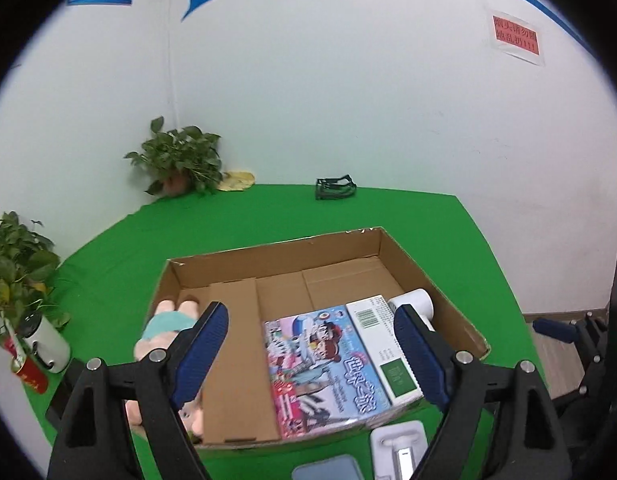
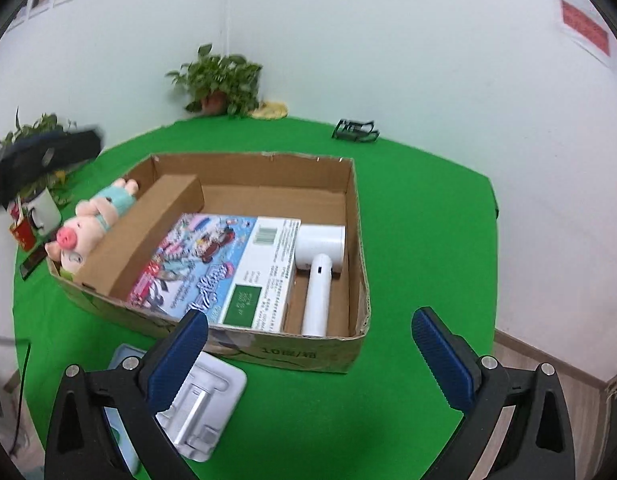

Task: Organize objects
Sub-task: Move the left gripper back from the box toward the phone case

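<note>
I have both grippers empty over the green tablecloth point(image 2: 408, 208), with the cardboard box point(image 2: 354, 240) as my reference for everything. My left gripper point(image 1: 312, 356) hangs above the box's near half with its jaws spread wide and nothing between them; my right gripper point(image 2: 308, 360) sits just in front of the box's near wall, jaws likewise released. Inside the box, the plush pig point(image 2: 88, 220) lies in the narrow left compartment behind the cardboard divider point(image 2: 148, 232), the illustrated game box point(image 2: 212, 264) lies flat in the middle, and the white hair dryer point(image 2: 320, 264) rests along the right wall with its handle toward me. Two things are not yet packed, both just outside the box's near wall: a white plastic tray holding a metal tool point(image 2: 204, 408) and, beside it, a pale blue flat item point(image 1: 328, 470) I cannot identify. I judge the sorting mostly done and the current step to be choosing the next pickup. The tray looks nearest to my right gripper, so the next move calls for lowering onto its edge and closing gently, since the thin plastic may flex or slip.
</note>
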